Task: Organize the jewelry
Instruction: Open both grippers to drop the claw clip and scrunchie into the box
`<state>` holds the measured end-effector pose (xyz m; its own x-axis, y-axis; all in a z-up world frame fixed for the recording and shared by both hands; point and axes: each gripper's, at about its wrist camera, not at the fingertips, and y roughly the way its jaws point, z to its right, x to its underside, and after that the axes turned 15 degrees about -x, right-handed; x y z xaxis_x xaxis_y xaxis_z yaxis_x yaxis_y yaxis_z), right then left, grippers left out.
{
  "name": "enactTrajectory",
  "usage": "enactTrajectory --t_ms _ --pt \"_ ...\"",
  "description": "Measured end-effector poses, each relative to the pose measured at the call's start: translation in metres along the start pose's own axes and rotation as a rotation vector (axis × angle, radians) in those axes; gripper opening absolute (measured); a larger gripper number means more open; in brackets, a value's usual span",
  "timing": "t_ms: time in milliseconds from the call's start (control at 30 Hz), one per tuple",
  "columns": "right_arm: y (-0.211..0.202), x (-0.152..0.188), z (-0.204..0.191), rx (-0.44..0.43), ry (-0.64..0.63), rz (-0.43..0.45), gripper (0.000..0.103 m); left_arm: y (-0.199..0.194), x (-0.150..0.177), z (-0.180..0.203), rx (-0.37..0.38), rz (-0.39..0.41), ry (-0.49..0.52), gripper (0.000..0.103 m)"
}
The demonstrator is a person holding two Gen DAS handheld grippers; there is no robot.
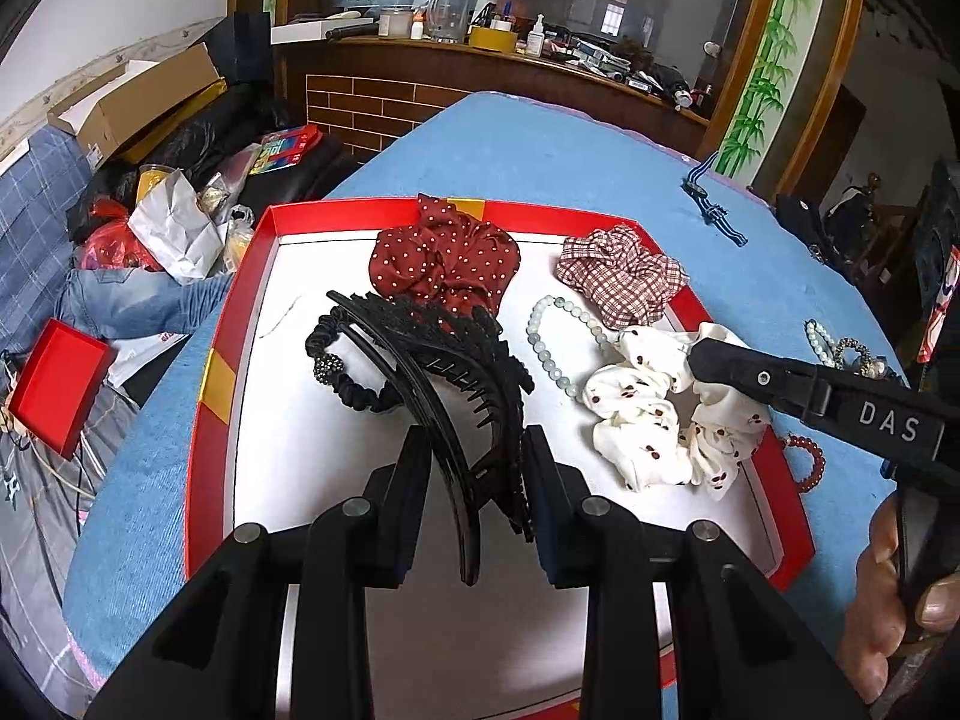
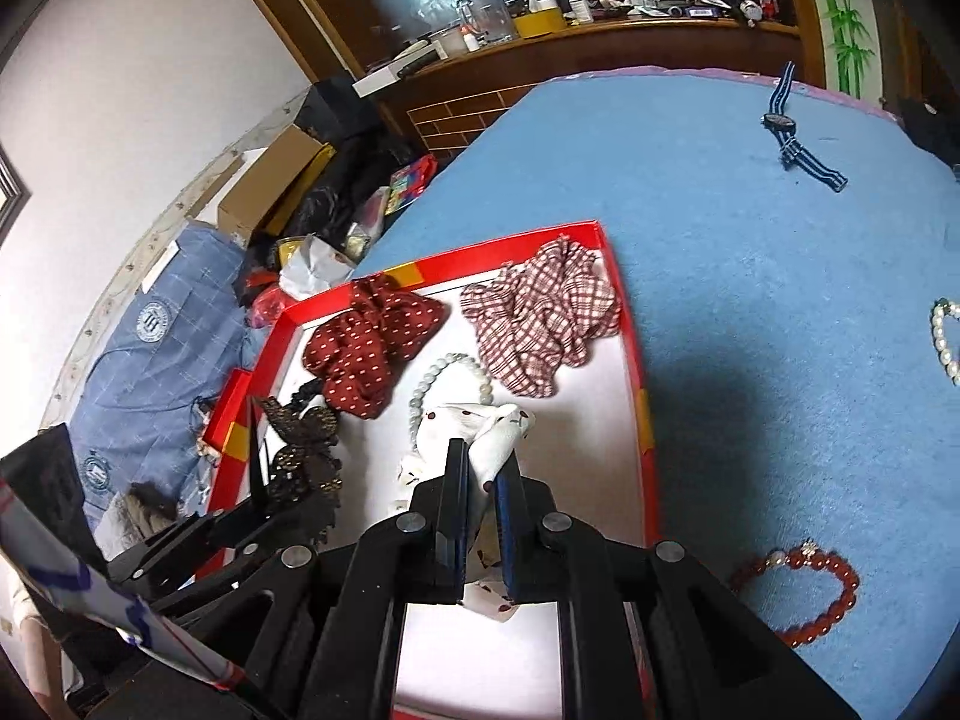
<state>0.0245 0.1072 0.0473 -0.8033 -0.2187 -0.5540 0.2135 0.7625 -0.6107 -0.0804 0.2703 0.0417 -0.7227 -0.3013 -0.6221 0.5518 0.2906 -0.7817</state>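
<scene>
A red box with a white floor (image 1: 312,480) (image 2: 627,372) lies on the blue table. My left gripper (image 1: 474,456) is shut on a big black hair claw (image 1: 444,360), low over the box; the claw also shows in the right wrist view (image 2: 300,450). My right gripper (image 2: 483,462), seen from the left wrist as a black finger (image 1: 750,375), is shut on the white cherry-print scrunchie (image 1: 648,414) (image 2: 498,432) at the box's right side. In the box also lie a red dotted scrunchie (image 1: 444,258) (image 2: 366,348), a plaid scrunchie (image 1: 624,273) (image 2: 540,318), a pale bead bracelet (image 1: 552,336) (image 2: 447,372) and a black hair tie (image 1: 348,372).
On the blue cloth outside the box lie a red bead bracelet (image 2: 804,594) (image 1: 807,456), a pearl bracelet (image 2: 945,336) (image 1: 816,339) and a striped-strap watch (image 2: 798,138) (image 1: 714,204). Clutter and a small red box (image 1: 54,384) lie left of the table. A wooden counter stands behind.
</scene>
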Motion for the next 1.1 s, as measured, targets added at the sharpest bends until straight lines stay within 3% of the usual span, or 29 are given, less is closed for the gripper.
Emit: enactTrajectory --t_ms 333,600,900,1100 --pt "0.001 0.001 0.002 0.02 -0.008 -0.005 0.012 0.004 -0.001 0.0 -0.013 0.0 0.001 0.03" --pt "-0.007 0.002 -0.002 0.009 -0.006 0.001 0.026 0.003 -0.001 -0.001 -0.012 0.003 0.001 0.031" --pt "-0.019 0.0 -0.007 -0.004 -0.01 0.022 0.026 -0.009 -0.002 0.002 -0.017 0.03 -0.002 0.04" --pt "-0.033 0.0 -0.008 -0.011 -0.007 0.048 0.026 -0.019 -0.005 -0.002 -0.016 0.045 -0.013 0.041"
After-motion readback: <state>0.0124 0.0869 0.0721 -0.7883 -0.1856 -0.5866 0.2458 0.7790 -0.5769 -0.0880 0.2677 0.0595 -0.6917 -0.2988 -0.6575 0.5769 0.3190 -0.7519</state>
